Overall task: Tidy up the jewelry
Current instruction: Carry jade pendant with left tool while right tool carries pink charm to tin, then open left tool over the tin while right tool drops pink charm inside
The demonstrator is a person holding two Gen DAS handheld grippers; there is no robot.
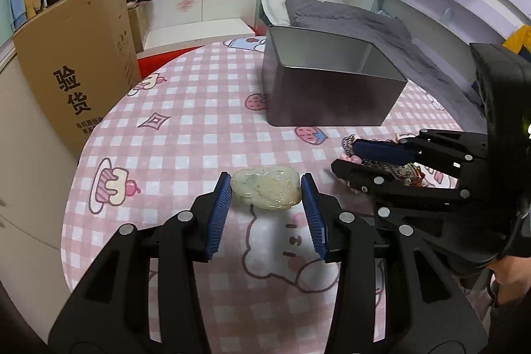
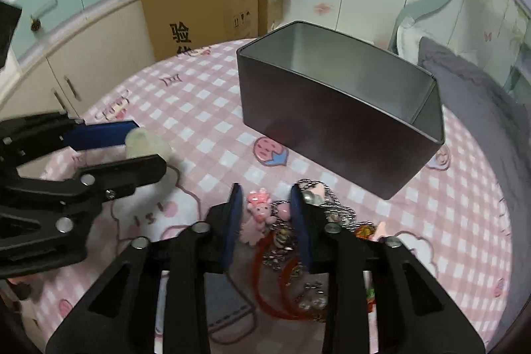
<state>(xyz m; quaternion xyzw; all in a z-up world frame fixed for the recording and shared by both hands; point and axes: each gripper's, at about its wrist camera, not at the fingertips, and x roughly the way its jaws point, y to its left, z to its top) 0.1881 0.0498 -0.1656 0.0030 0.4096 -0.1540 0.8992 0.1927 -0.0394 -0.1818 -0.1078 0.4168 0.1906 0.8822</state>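
Left wrist view: left tongs (image 1: 265,188) pinching pale jade pendant (image 1: 266,190), in front of open metal tin (image 1: 332,95) on checked surface (image 1: 186,128).

Right wrist view: right tongs (image 2: 267,204) narrowed around charm heap (image 2: 282,231) before the tin (image 2: 332,108); grip uncertain.

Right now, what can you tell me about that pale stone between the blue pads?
The pale stone is a smooth, lumpy, jade-like piece, milky white with faint green and a glossy, carved-looking surface. It sits lengthwise between the blue pads of the left hand-held gripper, which press on both ends, above the pink checked tablecloth. Whether it rests on the cloth is unclear.
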